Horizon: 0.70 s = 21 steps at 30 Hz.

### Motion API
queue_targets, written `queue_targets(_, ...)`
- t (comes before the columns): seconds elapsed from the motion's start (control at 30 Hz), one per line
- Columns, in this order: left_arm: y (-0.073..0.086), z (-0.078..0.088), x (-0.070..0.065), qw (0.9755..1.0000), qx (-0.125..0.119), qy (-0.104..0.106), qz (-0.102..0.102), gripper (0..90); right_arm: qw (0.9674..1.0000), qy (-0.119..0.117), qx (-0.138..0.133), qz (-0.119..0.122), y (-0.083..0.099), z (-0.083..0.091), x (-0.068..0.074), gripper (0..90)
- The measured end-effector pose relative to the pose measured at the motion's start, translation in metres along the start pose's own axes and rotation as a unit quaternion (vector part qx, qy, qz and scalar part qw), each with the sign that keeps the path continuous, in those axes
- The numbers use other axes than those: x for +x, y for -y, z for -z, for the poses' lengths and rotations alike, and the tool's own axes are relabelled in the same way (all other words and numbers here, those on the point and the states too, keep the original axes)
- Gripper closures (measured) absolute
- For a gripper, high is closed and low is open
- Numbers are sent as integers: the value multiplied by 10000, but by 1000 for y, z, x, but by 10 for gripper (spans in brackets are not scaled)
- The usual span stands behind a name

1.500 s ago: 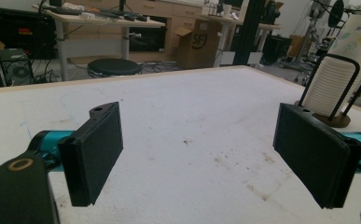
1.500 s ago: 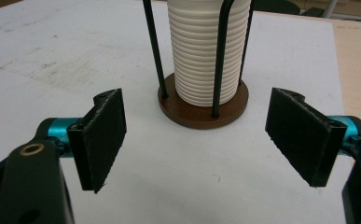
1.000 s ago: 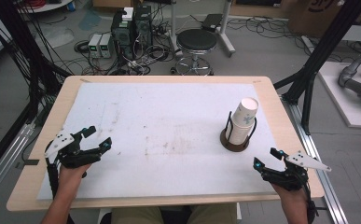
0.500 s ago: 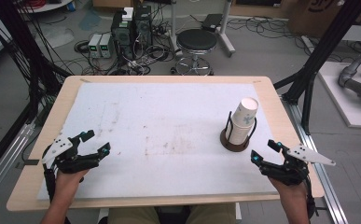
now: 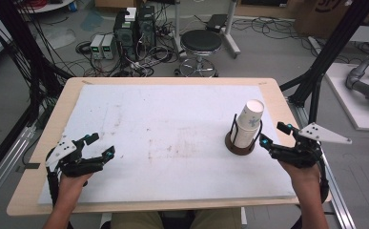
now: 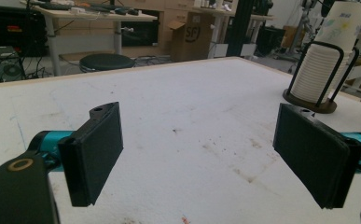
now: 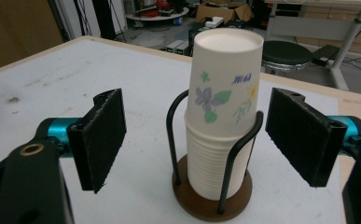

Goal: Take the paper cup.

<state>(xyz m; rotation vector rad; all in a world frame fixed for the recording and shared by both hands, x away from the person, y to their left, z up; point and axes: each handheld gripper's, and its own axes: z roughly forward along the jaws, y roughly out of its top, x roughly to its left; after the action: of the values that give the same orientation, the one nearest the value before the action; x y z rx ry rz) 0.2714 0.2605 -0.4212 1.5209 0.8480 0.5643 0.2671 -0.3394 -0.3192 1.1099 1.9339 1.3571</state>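
my right gripper sits open just right of the upright cup stack, way closer than the open left gripper.

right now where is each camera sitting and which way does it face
high view: above the person's side, looking forward and down on the white-topped wooden table; forearms, left gripper and right gripper show.
left gripper view: rides the left gripper, facing across the table between open jaws.
right gripper view: rides the right gripper, facing the stack of white paper cups in a black wire holder.
All three share that cup stack.
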Motion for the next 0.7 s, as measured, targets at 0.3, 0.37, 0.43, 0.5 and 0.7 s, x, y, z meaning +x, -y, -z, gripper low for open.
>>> queue_targets(0.3,0,-2,-3,10000,-7,68,2,158,9993,57,373,65,-32,-36,-15,206)
queue_targets(0.37,0,-1,-2,10000,7,73,-14,158,9989,59,456,85,-36,-43,-17,206)
queue_targets(0.43,0,-1,-3,10000,8,80,5,158,9985,44,529,94,-39,-51,-20,206)
queue_targets(0.5,0,-1,-2,10000,15,84,-10,158,9982,40,591,55,-41,-56,-21,206)
queue_targets(0.7,0,0,-4,9999,-6,105,-14,158,9964,14,849,55,-44,-78,-25,207)
